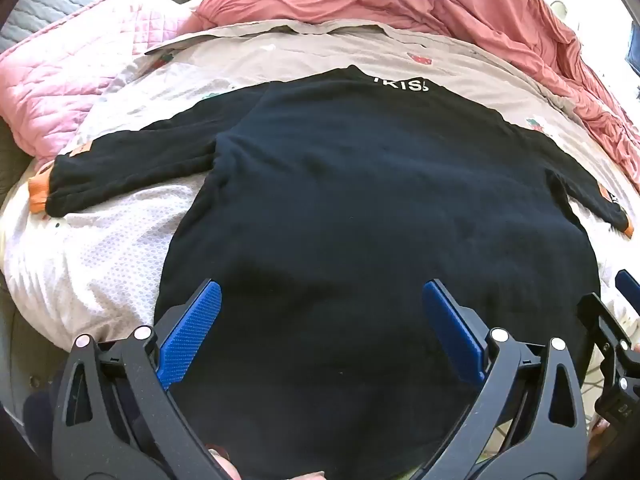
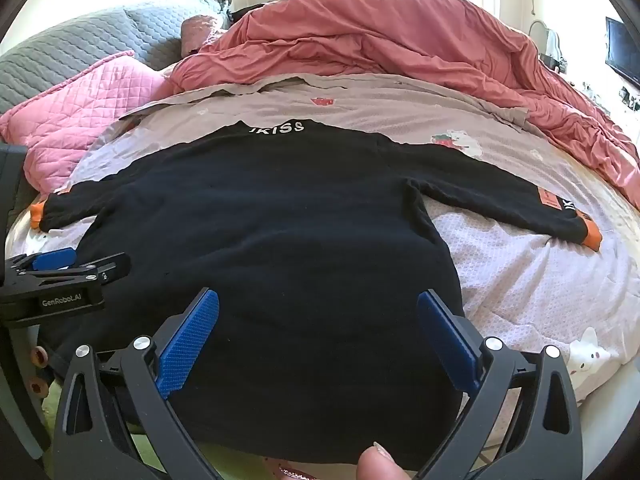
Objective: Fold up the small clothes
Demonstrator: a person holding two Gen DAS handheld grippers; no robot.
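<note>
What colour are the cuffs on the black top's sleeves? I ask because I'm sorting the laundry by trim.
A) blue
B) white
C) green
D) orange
D: the black top, spread flat on the bed sheet, ends each sleeve in an orange cuff, seen in both wrist views.

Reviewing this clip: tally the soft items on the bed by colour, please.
Black: 1, the sweater
Salmon red: 1, the duvet
Pink: 1, the quilted pillow
Grey: 1, the quilted cover
Pale printed: 1, the sheet
Total: 5
</note>
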